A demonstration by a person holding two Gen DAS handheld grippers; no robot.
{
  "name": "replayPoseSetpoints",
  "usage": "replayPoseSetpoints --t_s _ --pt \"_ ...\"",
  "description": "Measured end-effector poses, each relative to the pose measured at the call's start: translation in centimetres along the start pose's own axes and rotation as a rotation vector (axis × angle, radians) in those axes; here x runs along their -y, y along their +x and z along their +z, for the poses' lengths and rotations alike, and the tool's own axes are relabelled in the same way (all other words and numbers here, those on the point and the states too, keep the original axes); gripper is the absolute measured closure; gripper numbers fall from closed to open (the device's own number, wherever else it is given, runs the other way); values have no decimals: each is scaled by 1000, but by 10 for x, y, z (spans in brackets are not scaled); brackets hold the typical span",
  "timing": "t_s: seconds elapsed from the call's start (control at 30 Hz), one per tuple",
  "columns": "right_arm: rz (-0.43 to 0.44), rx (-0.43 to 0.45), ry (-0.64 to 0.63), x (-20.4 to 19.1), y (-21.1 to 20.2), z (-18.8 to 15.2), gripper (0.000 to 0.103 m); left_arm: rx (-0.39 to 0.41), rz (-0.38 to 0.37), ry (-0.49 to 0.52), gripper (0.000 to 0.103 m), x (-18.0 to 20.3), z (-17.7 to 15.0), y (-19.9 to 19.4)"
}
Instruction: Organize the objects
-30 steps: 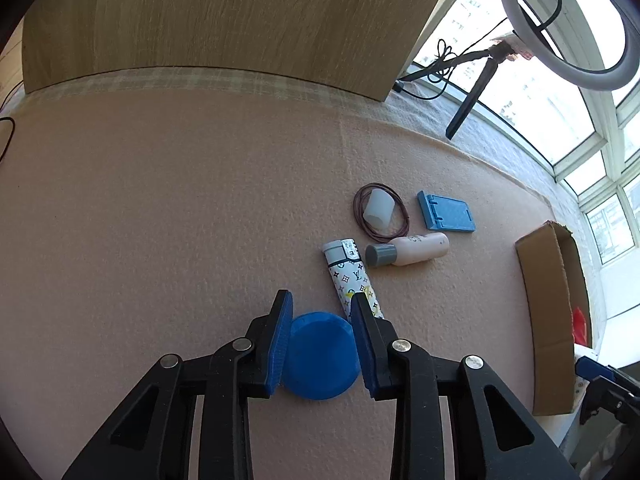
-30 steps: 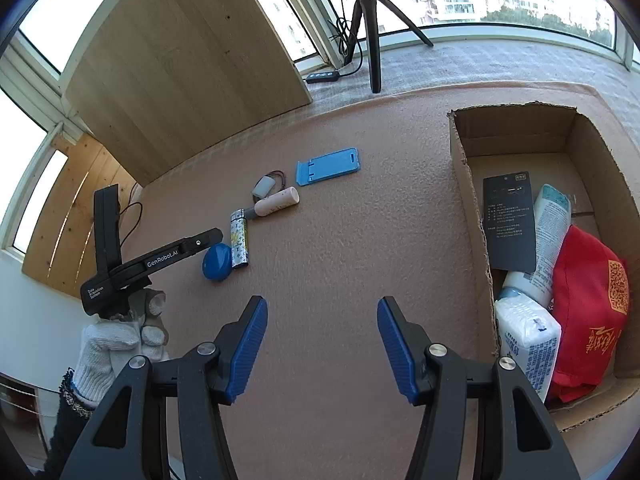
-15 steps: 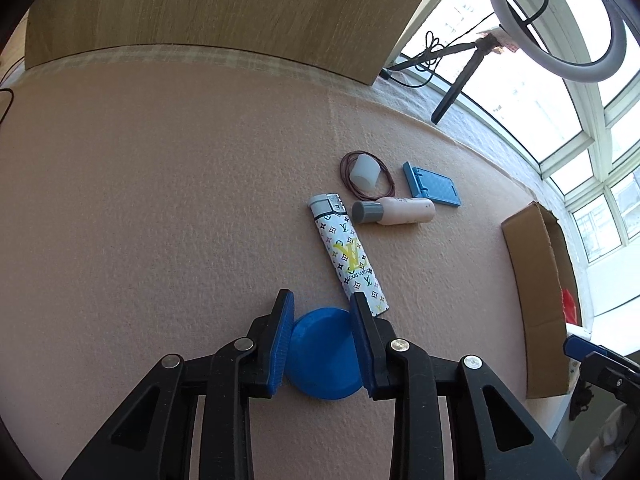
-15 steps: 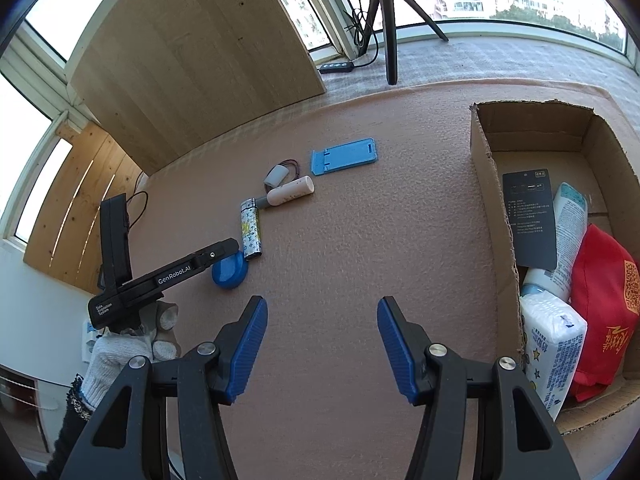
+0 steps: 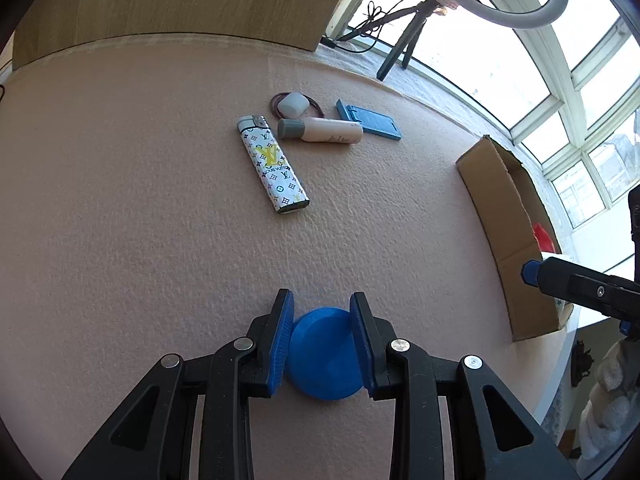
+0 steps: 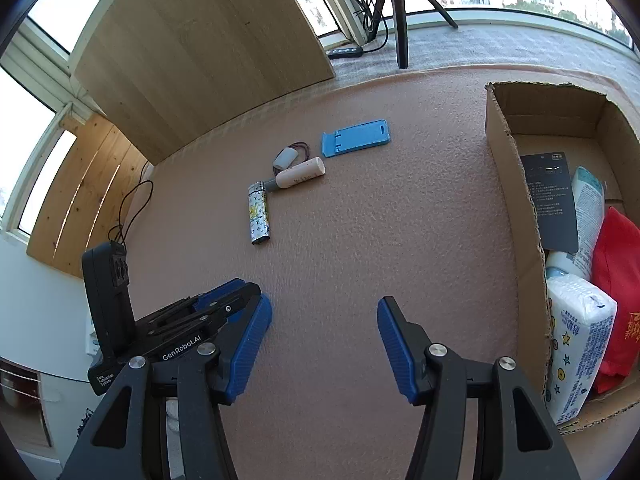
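Observation:
My left gripper (image 5: 321, 308) is shut on a blue round disc (image 5: 324, 354), low over the pink mat and well short of the lighter. A patterned lighter (image 5: 273, 164), a pink tube with a grey cap (image 5: 324, 131), a small white cap on a hair band (image 5: 291, 104) and a blue phone stand (image 5: 368, 119) lie farther out. My right gripper (image 6: 325, 308) hangs open over bare mat, empty, left of the cardboard box (image 6: 516, 208). The left gripper (image 6: 224, 304) shows beside its left finger, where the disc is hidden.
The box holds a black card (image 6: 550, 200), a white bottle (image 6: 588, 208), a tissue pack (image 6: 580, 336) and a red pouch (image 6: 616, 280). A wooden board (image 6: 200, 52) and a tripod (image 6: 398, 12) stand at the back. A gloved hand (image 5: 608, 400) is at the right edge.
The left gripper has carried the blue disc away from the lighter, toward the near side and the right gripper. The right gripper has stayed almost still and open.

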State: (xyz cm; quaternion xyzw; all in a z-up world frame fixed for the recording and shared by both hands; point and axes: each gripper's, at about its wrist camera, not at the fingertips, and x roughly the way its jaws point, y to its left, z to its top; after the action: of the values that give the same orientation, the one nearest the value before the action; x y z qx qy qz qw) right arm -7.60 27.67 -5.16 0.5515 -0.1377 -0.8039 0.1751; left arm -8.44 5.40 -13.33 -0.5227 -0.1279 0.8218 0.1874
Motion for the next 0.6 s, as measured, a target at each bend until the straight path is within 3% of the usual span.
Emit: replayPoseSetpoints --t_s 0.17,0.27,0.43,0.6 --pt "18 -19 -12 -3 7 -4 50 -40 -13 19 68 12 -14 -6" --pt "23 -37 -27 -5 15 -7 50 -26 9 34 41 15 -24 -20" --pt "40 -100 -24 -8 34 -14 47 -34 37 106 39 22 -42 -35" --pt "36 -174 -62 -17 57 -24 47 -47 29 99 39 22 -51 -36"
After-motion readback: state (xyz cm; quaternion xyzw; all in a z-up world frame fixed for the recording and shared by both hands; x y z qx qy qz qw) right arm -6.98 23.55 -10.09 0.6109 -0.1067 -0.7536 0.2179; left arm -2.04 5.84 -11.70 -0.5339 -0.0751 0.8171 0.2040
